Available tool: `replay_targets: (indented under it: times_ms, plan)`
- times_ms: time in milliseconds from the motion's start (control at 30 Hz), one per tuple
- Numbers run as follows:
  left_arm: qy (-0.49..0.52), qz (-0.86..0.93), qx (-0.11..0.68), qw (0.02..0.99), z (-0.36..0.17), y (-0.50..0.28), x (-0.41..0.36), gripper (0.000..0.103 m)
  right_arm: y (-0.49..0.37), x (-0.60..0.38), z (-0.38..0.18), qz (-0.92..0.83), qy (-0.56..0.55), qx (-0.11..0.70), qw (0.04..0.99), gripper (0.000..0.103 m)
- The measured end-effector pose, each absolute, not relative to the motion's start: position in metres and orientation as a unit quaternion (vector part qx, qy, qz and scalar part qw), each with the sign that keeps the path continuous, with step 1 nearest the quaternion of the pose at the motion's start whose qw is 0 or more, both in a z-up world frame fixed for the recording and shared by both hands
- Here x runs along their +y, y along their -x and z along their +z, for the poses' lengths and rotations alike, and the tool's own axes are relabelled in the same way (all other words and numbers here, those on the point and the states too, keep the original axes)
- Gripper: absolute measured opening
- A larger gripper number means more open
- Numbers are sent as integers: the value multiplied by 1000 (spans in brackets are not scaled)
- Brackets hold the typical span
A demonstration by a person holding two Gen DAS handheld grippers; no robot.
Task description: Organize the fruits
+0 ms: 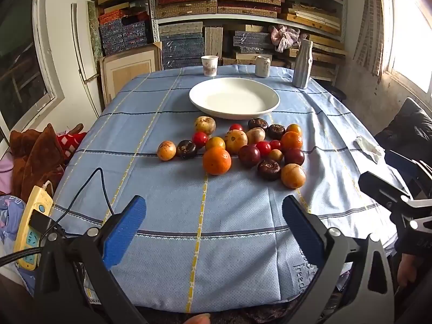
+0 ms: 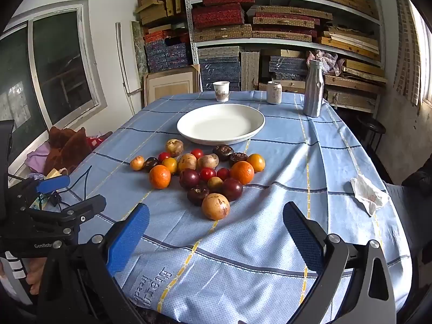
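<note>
The fruits (image 1: pixel 232 148) lie in a cluster stretched left to right before the white plate (image 1: pixel 233 98). Left gripper (image 1: pixel 213 224) and right gripper (image 2: pixel 216 232) gape wide, holding nothing.

**Non-task items around the table**

A blue checked tablecloth (image 2: pixel 270 243) is covering the table. At its far edge a paper cup (image 2: pixel 221 91), a can (image 2: pixel 274 92) and a silver bottle (image 2: pixel 313 89) are standing upright, well apart. A crumpled tissue (image 2: pixel 368 193) is lying near the cloth's right edge. A yellow power strip (image 1: pixel 32 226) is sitting off its left edge. Shelves (image 2: pixel 283 19) of stacked boxes are standing behind.
</note>
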State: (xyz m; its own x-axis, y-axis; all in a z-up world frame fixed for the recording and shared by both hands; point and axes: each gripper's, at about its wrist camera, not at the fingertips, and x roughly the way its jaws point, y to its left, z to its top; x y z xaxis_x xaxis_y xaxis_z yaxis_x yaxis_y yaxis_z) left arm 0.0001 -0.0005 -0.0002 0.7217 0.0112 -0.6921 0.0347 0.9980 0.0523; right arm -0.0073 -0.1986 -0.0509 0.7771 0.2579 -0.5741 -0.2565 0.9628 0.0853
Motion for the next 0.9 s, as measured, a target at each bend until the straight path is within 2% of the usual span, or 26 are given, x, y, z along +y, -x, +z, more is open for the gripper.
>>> replay_targets:
  times_ms: [900]
  plan:
    - [-17, -5, 386, 922, -8, -5, 4, 99, 6, -200, -52, 137, -9, 310, 941, 100]
